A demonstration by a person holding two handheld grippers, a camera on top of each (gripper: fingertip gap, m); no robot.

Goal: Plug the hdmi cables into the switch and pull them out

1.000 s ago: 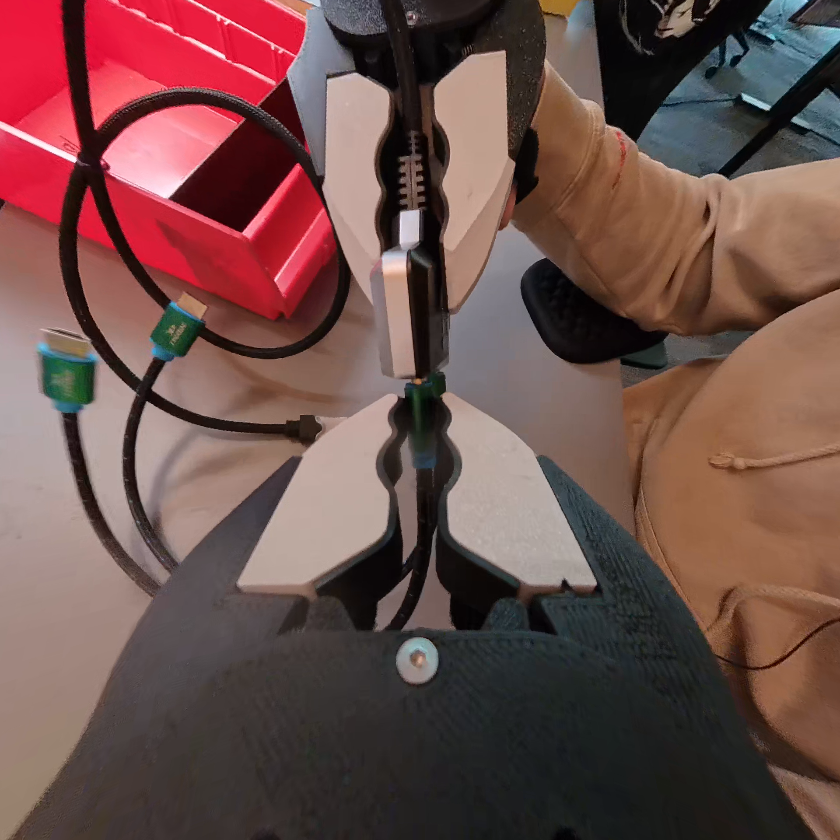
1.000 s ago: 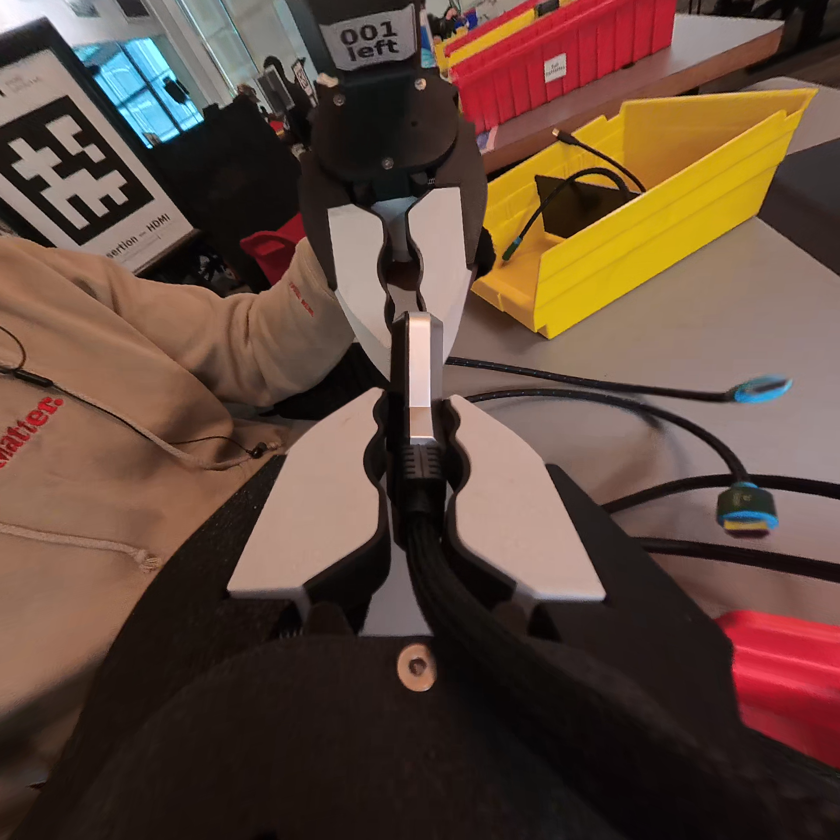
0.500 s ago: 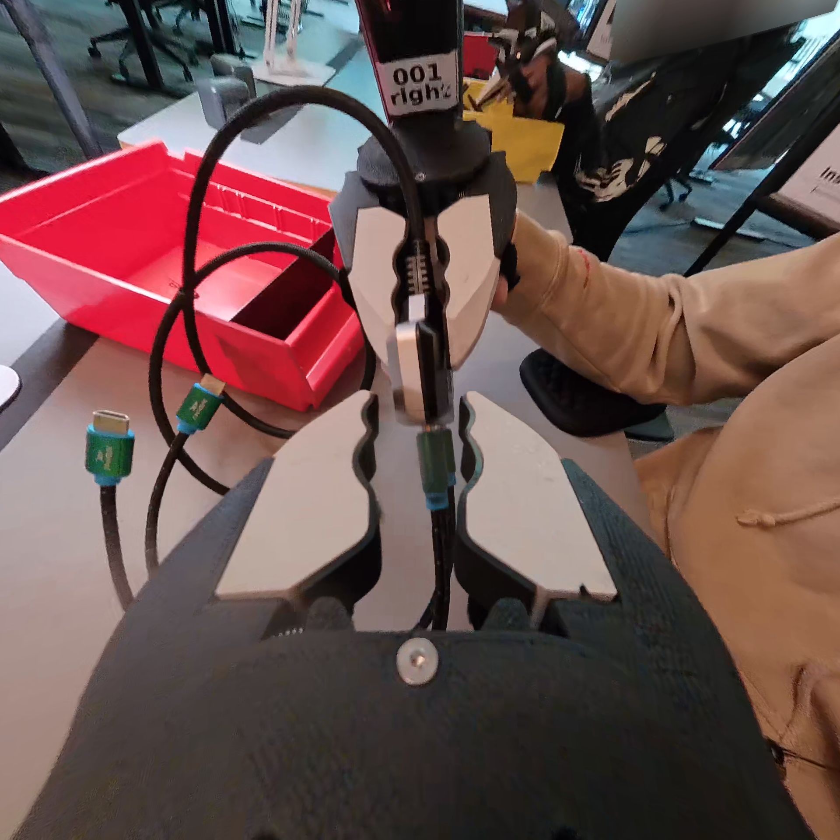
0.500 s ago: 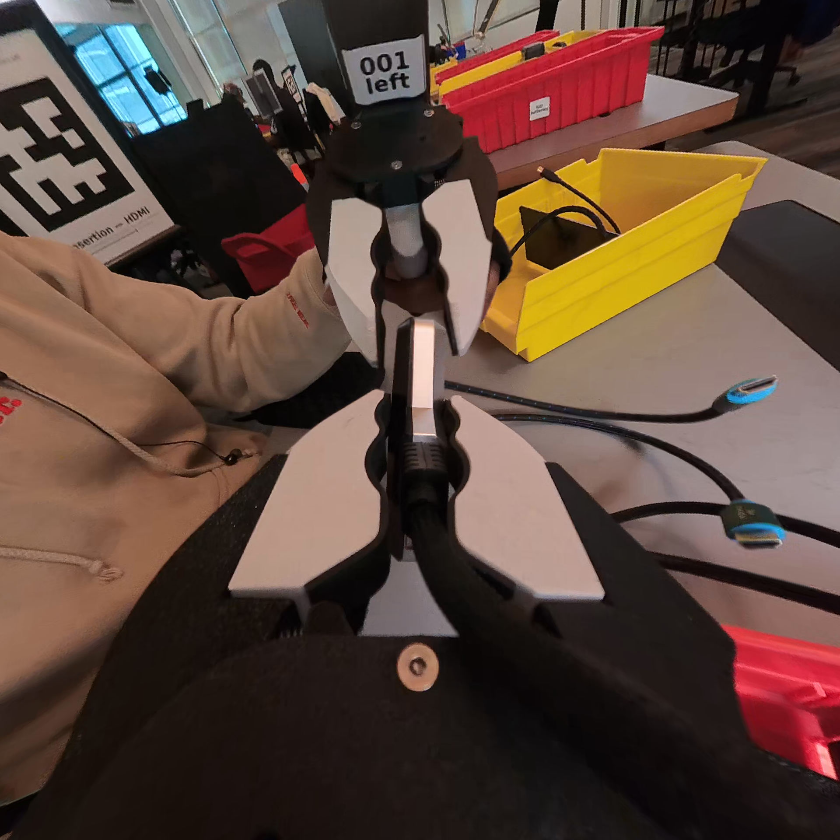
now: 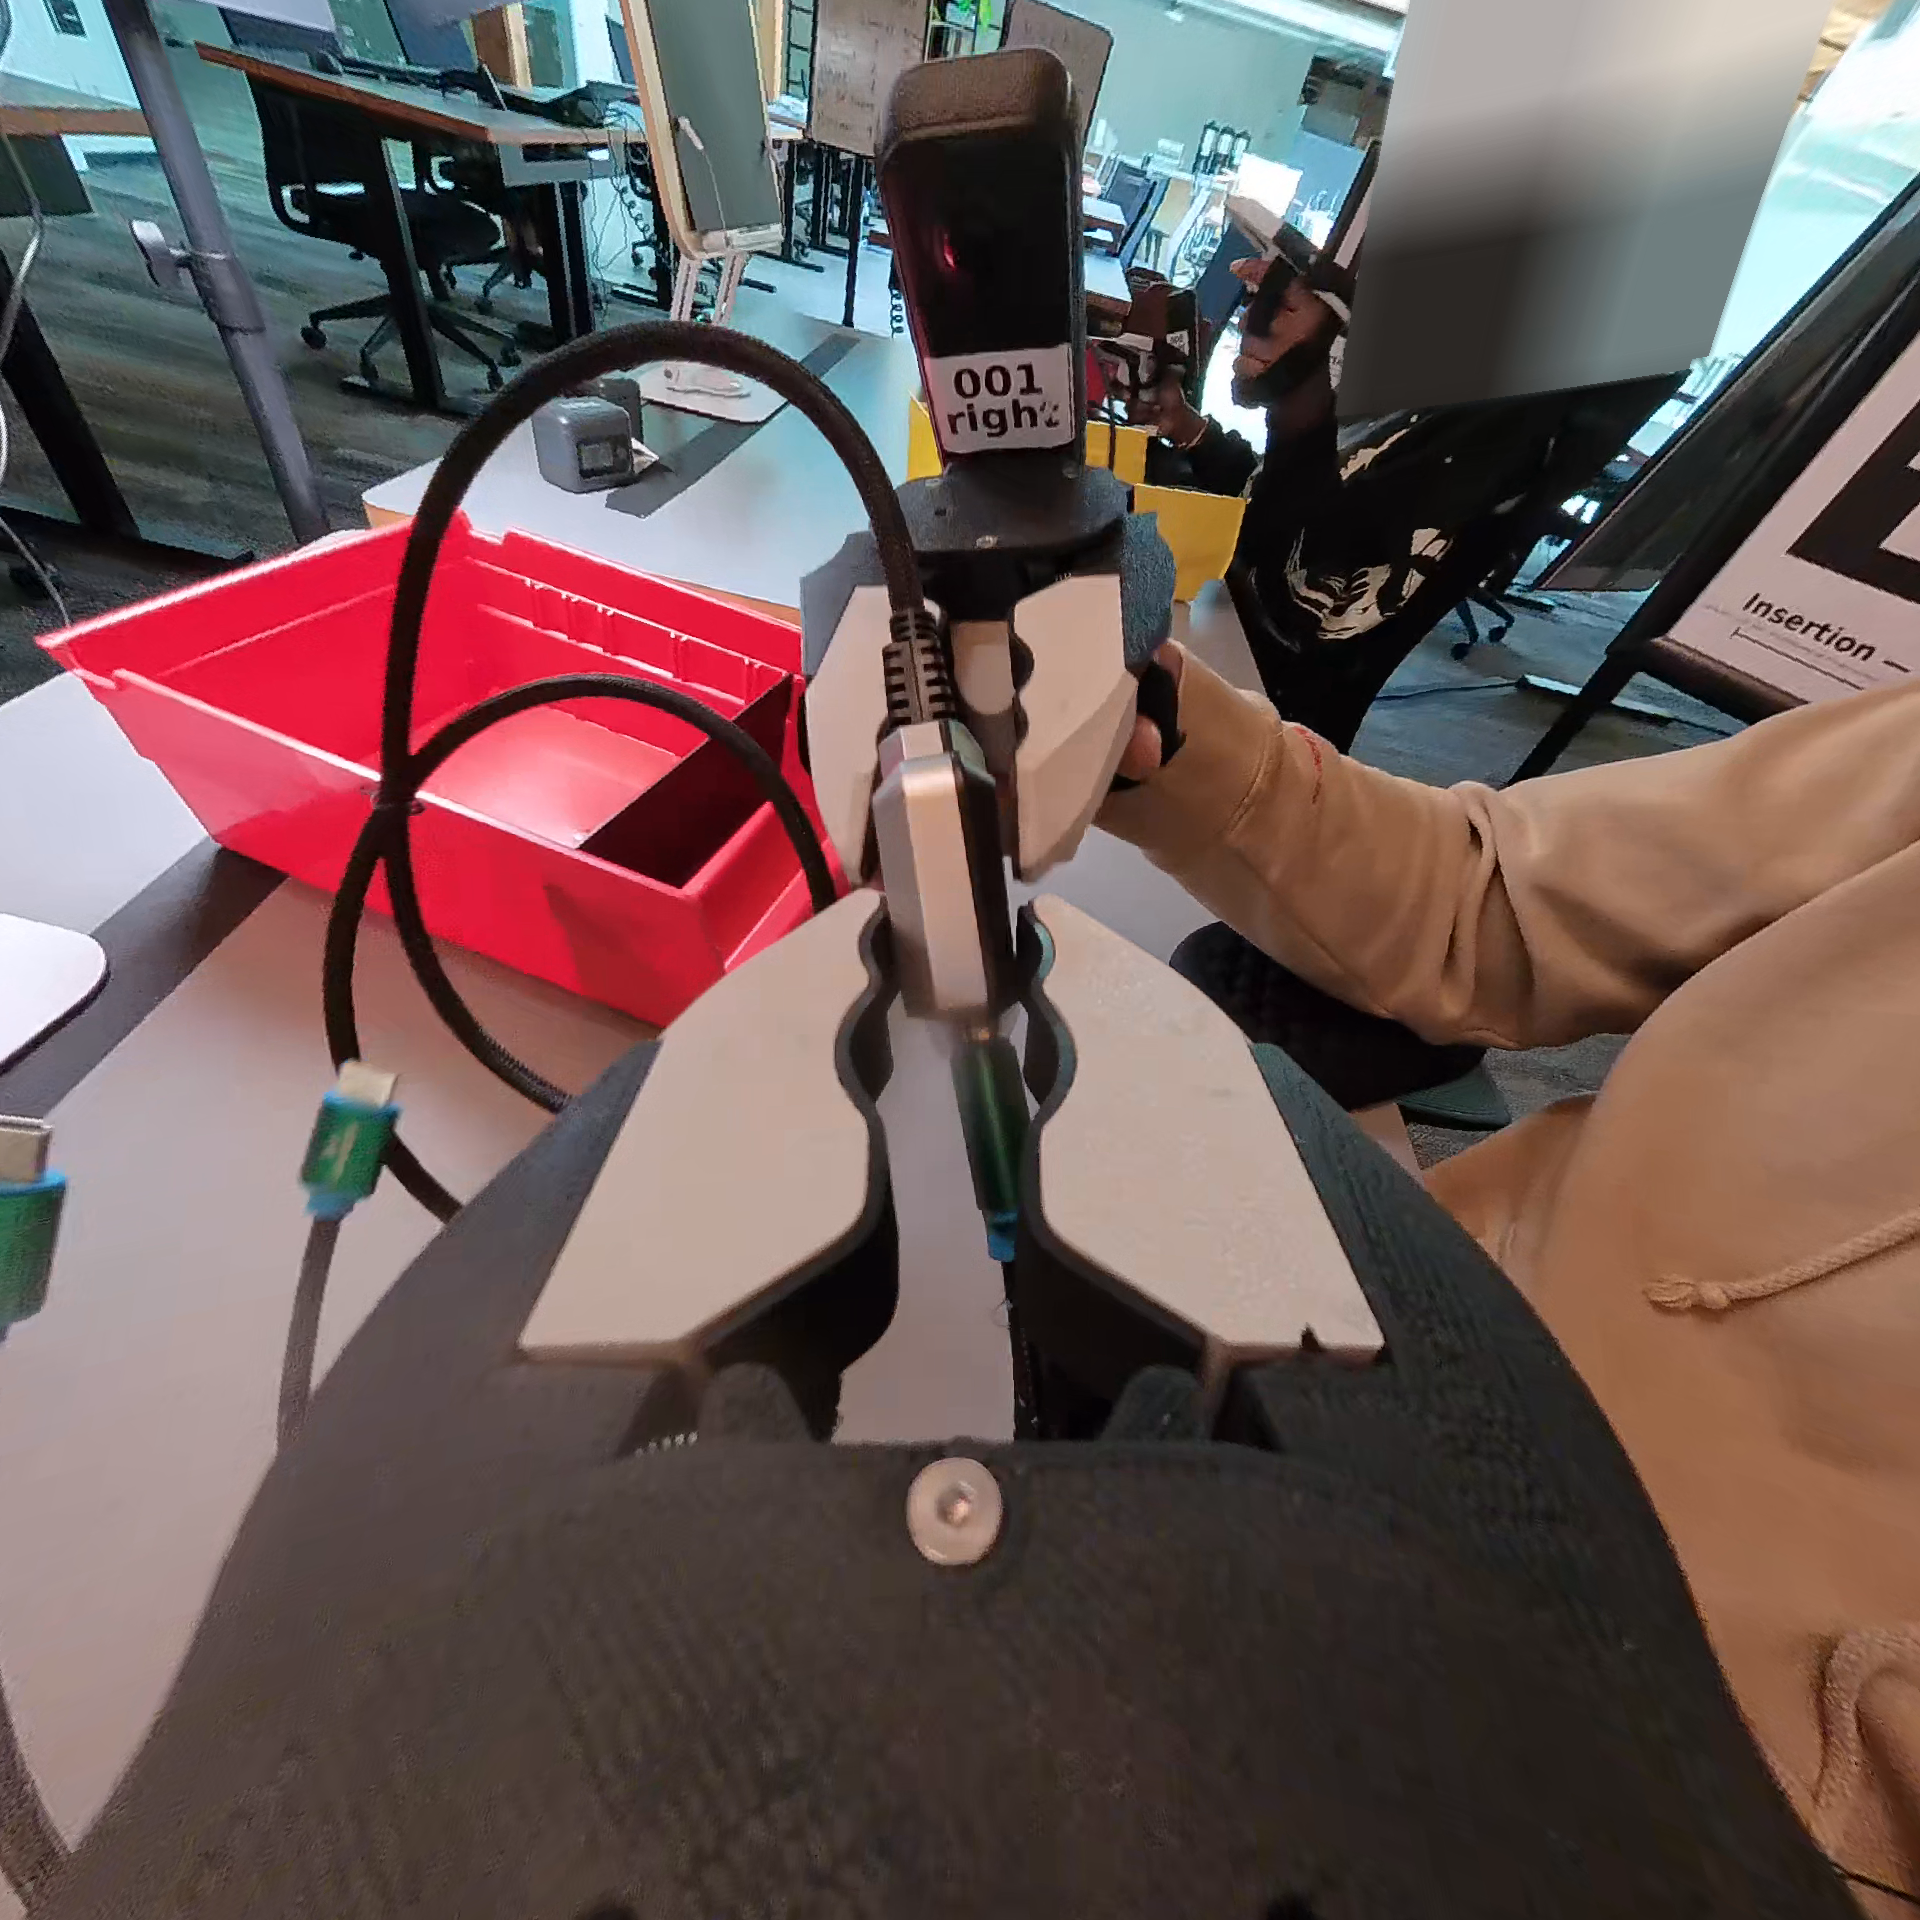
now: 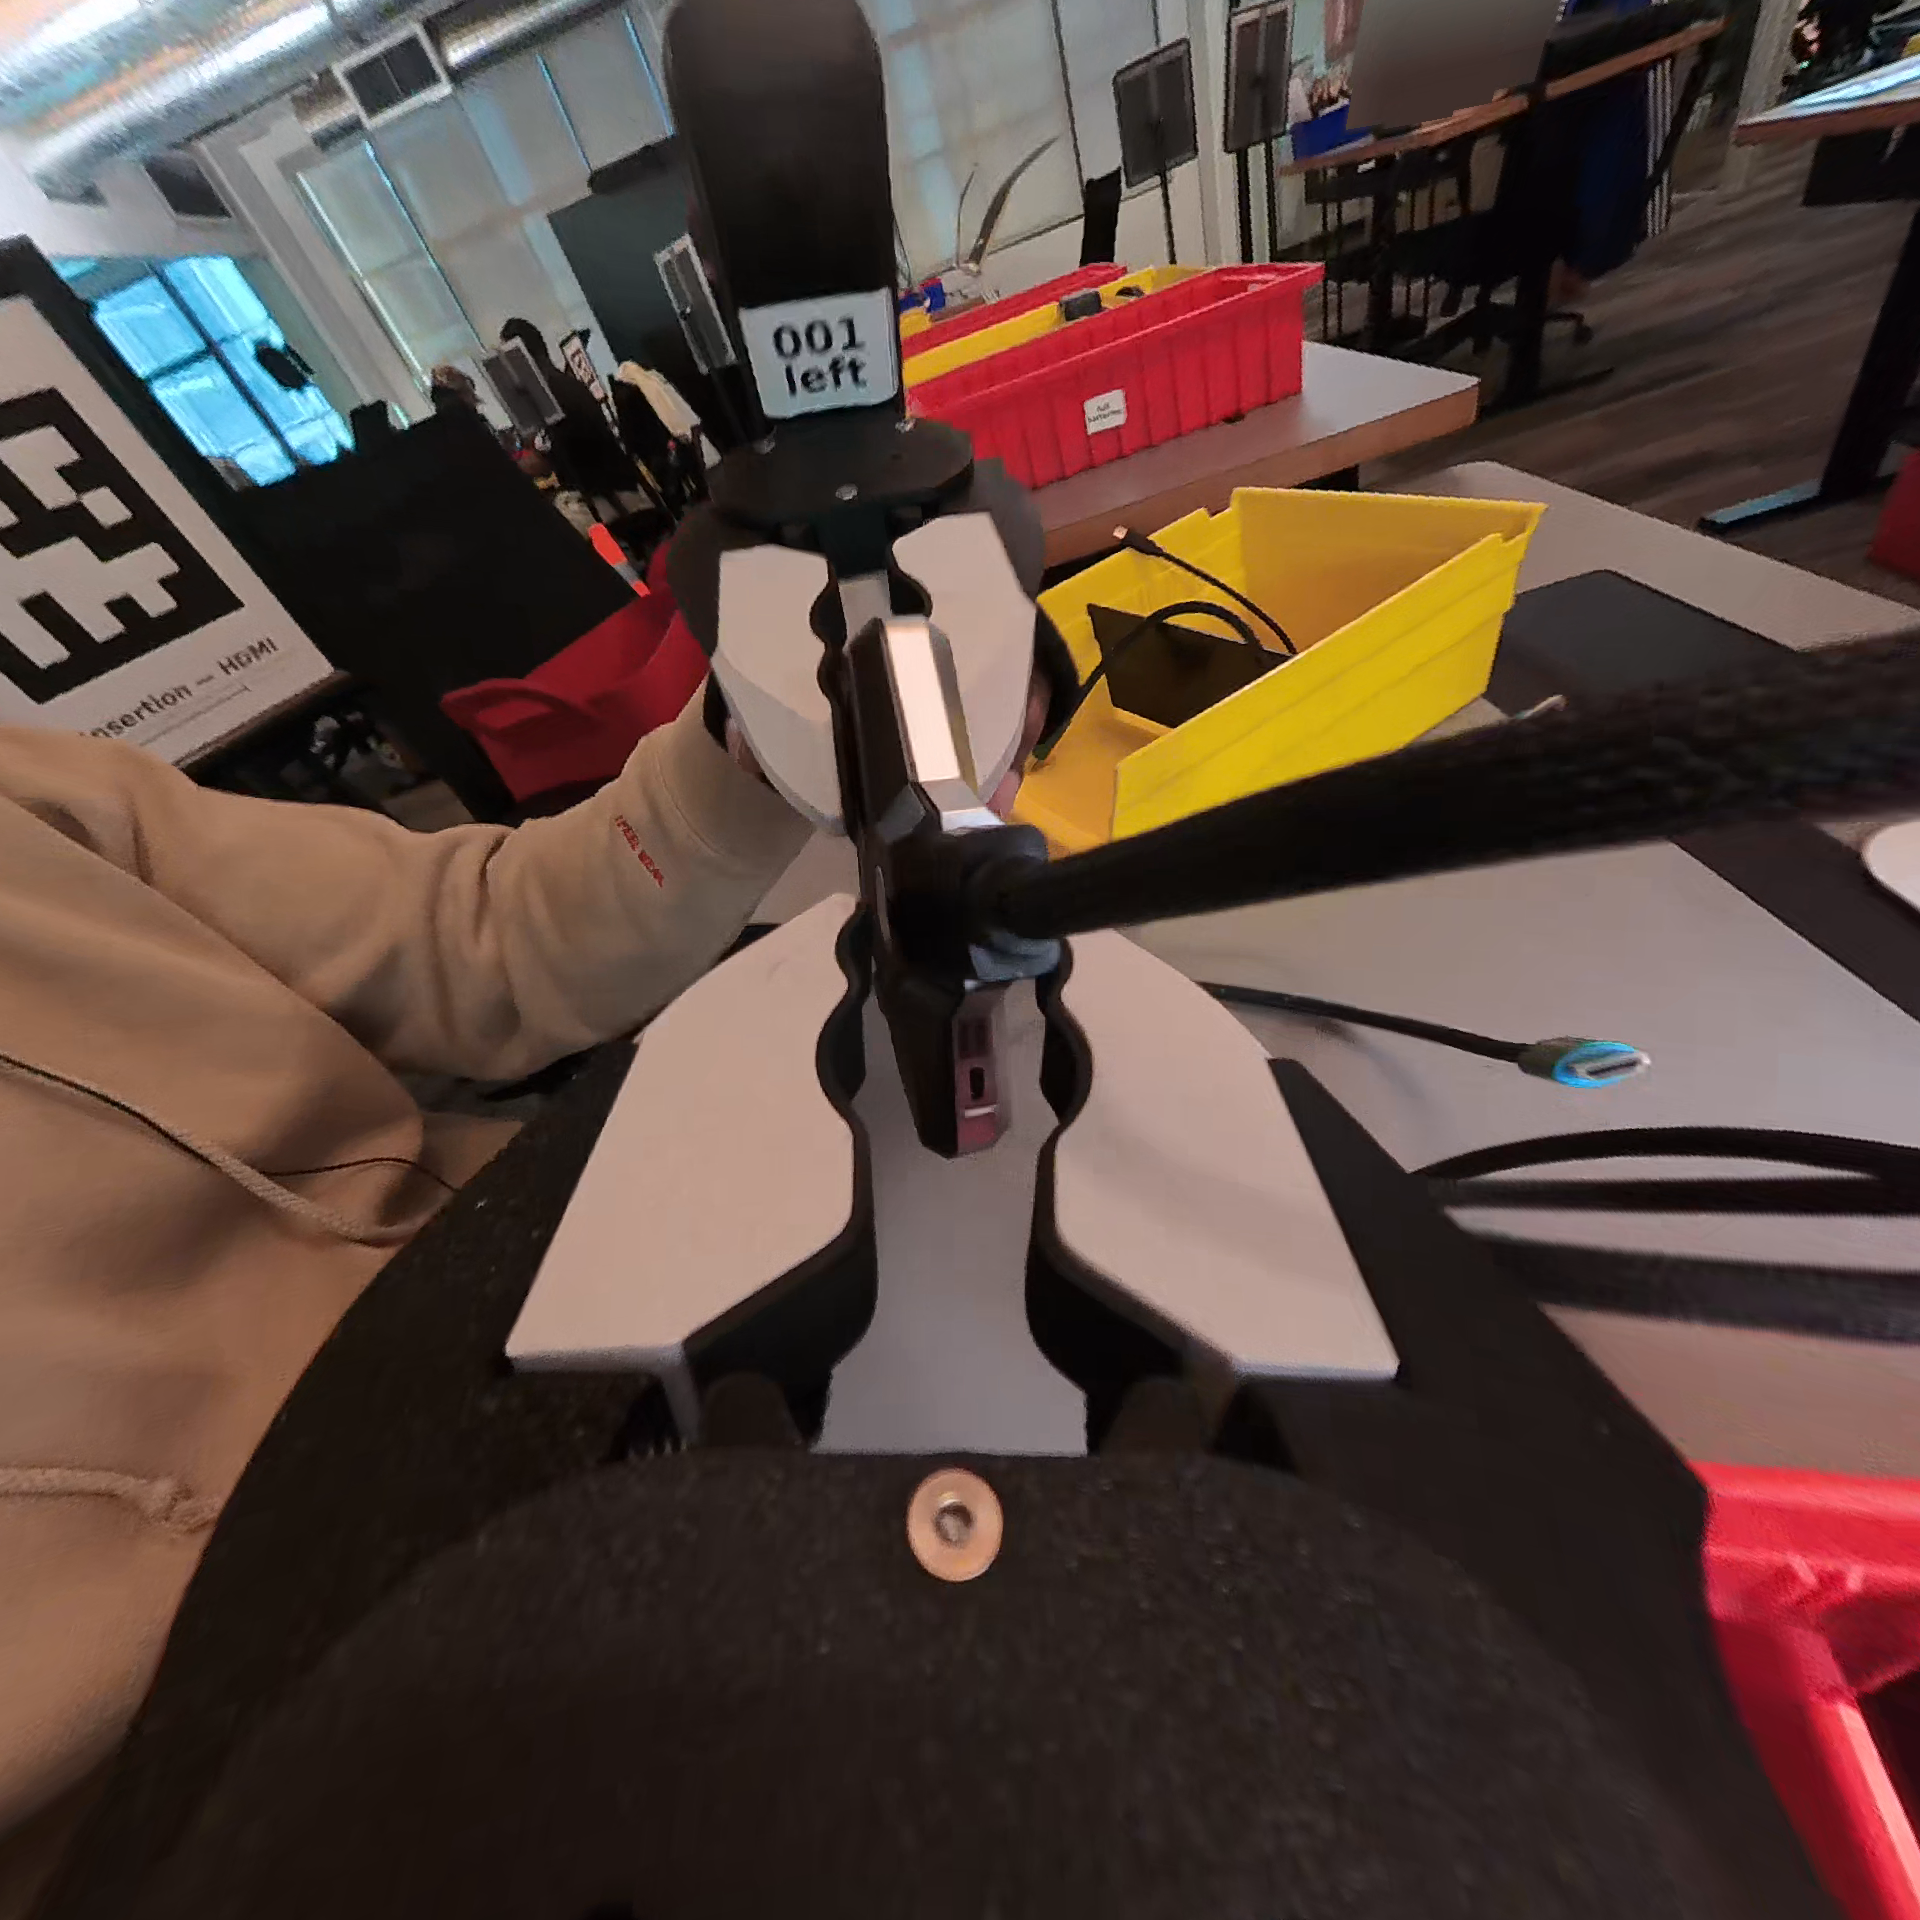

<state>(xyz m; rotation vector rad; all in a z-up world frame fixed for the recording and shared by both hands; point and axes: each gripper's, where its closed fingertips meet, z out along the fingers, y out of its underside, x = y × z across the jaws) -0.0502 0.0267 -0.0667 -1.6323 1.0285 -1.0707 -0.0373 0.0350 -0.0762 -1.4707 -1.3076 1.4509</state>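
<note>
My left gripper [image 5: 956, 916] stands about half apart. Its tips sit against the two faces of the silver HDMI switch [image 5: 930, 883], so I judge it to be the one holding the switch, which is raised above the tabletop [image 5: 208, 1351]. The green-collared HDMI plug [image 5: 992, 1132] lies in the channel between those fingers, seated in the switch's near end as far as I can see.

My right gripper [image 6: 951, 925] is spread wider than the switch, with a gap showing along both sides of the body. I take it to be gripping nothing. A thick braided black cable [image 6: 1455, 790] leaves the switch sideways, over the right finger.

I read the step in hand as a change of grip before pulling out. To do it well, I'd keep the left pinch square on the switch's flat faces and take each plug by its collar, not by the cord. I'd pull straight along the port axis, because that stiff black cable can twist the switch in a loose grip.

A second green plug [image 5: 348, 1143] lies near the tabletop's left edge, in front of the red bin [image 5: 416, 727]. A blue-collared plug [image 6: 1584, 1065] lies towards the yellow bin [image 6: 1351, 644].
</note>
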